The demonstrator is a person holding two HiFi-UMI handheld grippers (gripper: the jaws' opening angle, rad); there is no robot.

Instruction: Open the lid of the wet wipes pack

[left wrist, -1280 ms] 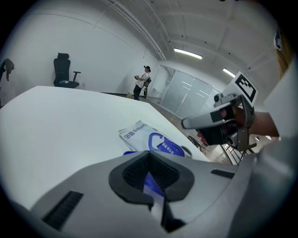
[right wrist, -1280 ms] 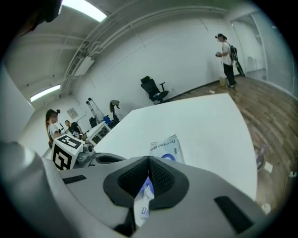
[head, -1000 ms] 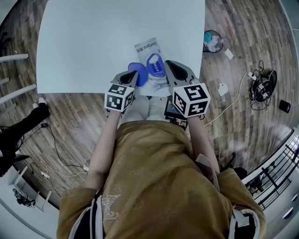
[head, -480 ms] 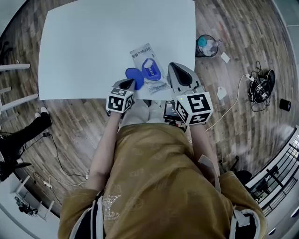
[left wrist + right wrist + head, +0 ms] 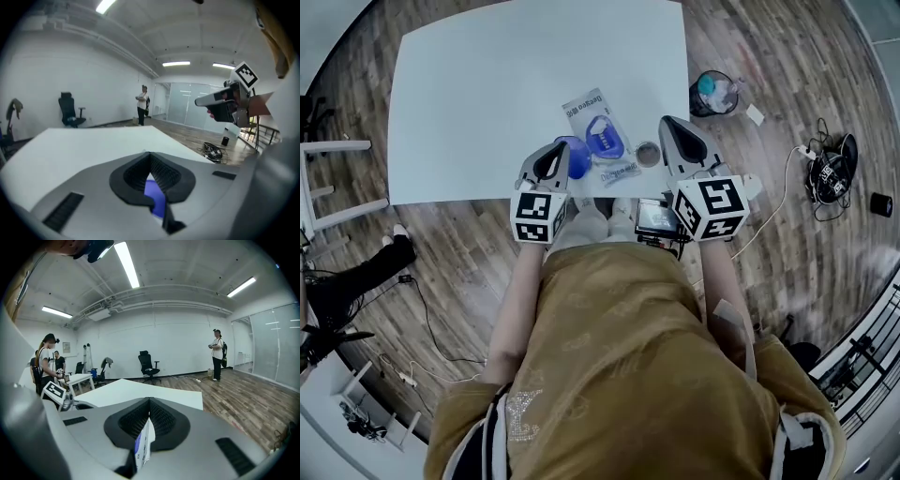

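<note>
The wet wipes pack (image 5: 596, 120) lies flat near the white table's (image 5: 487, 103) front edge, white with blue print. Its blue lid (image 5: 576, 156) stands flipped open toward the left. My left gripper (image 5: 560, 150) is beside the lid. In the left gripper view its jaws are shut with the blue lid (image 5: 156, 202) between them. My right gripper (image 5: 667, 127) is right of the pack with a gap between them. Its jaws are shut on a thin white and blue printed strip (image 5: 143, 447). I cannot tell where that strip comes from.
A small grey round thing (image 5: 648, 153) lies at the table edge between pack and right gripper. A bin (image 5: 715, 91) and cables (image 5: 830, 173) sit on the wooden floor at the right. A dark device (image 5: 656, 217) rests on the person's lap. People and office chairs stand far off.
My right gripper has moved to the right, away from the pack's side. The left gripper stays at the blue lid, which remains flipped open.
</note>
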